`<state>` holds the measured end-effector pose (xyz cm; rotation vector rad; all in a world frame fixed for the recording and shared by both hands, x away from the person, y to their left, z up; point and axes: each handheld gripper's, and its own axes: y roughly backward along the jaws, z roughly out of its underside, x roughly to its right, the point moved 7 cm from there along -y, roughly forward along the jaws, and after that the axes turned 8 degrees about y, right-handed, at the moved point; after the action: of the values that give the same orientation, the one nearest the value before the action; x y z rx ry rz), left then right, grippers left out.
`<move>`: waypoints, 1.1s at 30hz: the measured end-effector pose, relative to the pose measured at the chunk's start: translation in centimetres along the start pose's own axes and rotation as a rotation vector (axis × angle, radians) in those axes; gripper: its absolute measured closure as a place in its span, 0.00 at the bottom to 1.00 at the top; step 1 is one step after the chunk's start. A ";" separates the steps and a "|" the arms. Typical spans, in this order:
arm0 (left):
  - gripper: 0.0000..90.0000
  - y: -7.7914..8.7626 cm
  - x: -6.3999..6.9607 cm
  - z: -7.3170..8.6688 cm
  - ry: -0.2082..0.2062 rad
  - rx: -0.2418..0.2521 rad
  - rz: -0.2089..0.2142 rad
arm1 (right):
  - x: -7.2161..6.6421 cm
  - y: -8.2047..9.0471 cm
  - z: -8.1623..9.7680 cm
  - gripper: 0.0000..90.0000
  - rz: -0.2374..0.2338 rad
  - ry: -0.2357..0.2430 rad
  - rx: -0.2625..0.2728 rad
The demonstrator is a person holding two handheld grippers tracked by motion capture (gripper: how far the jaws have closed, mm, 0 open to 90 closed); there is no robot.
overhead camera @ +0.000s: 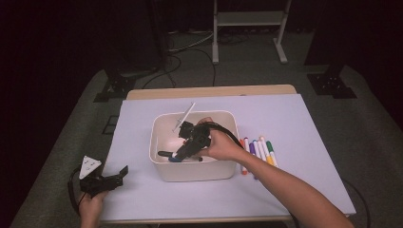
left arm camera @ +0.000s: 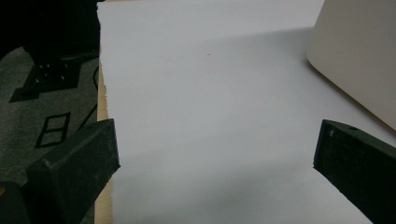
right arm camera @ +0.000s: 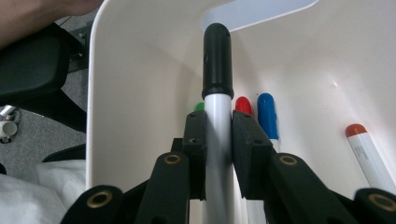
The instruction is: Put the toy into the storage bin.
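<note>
the black-capped marker (right arm camera: 217, 116) is inside the white bin (overhead camera: 164, 128), clamped between the jaws of my right gripper (right arm camera: 218, 140). under it lie 4 other markers (right arm camera: 267, 114). my left gripper (left arm camera: 215, 158) rests wide open and empty on the white sheet (left arm camera: 210, 93), beside the bin.

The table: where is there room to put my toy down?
The white sheet is bare between the left gripper and the bin, and behind the bin. It is crowded inside the bin, where the right gripper holds a black-capped marker, and at the marker row.
</note>
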<state>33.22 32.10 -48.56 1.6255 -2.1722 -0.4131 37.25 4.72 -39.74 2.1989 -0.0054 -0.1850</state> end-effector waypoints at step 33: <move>0.00 0.0 0.1 0.0 -0.006 -0.003 -0.008 | 1.0 13.3 8.0 0.47 0.226 -0.138 0.176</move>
<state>33.18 32.00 -48.59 1.6344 -2.1688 -0.4233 38.01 -9.65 -33.87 2.3355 -0.3584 -0.2152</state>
